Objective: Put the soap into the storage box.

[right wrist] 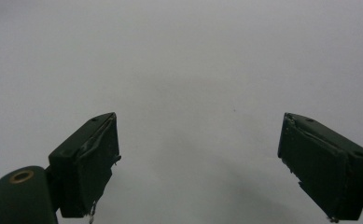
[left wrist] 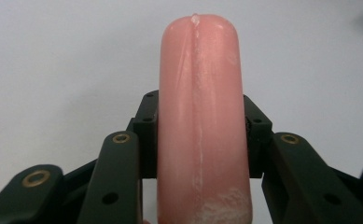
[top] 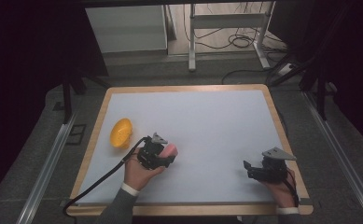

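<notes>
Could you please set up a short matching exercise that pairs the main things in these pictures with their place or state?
Things:
1. pink sausage
2. yellow bowl
3. left gripper
4. right gripper

Places or states:
A. jaws wide apart over the bare white mat
B. on the mat near its left edge, beside the left hand
C. clamped between two black jaws
D. shut on a pink thing

Pairs: 1-C, 2-B, 3-D, 4-A
</notes>
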`<state>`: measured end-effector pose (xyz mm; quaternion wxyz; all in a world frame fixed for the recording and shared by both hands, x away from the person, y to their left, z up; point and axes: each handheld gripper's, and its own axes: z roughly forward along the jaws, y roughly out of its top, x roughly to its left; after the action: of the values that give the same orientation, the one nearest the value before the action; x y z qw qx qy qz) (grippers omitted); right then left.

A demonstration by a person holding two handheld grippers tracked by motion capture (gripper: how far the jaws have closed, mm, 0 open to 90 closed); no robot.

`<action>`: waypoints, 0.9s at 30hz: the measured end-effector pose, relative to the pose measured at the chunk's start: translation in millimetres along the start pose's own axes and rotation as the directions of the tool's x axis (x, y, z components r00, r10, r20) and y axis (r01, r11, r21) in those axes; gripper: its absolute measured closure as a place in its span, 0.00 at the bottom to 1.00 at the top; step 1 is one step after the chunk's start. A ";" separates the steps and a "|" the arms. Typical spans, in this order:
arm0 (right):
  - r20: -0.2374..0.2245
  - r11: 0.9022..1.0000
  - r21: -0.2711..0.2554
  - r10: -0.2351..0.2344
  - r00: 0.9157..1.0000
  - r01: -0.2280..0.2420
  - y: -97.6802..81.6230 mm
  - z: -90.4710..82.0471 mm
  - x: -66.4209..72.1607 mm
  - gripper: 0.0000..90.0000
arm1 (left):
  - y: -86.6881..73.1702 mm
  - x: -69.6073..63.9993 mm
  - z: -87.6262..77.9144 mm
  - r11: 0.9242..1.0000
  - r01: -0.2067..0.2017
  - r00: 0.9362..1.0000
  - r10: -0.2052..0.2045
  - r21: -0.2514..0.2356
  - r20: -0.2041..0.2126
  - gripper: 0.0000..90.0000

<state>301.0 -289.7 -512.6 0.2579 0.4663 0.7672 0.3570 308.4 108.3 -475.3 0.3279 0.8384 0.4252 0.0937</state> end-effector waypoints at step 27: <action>0.001 1.000 -0.001 0.007 1.000 -0.007 0.3 -0.3 0.3 0.13 | 3.1 35.0 -30.0 0.997 0.052 0.998 -0.054 -0.054 -0.032 0.66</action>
<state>300.9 -289.5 -512.1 0.2572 0.4689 0.7655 0.3578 319.1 148.2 -454.6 0.3453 0.8161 0.4501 0.1101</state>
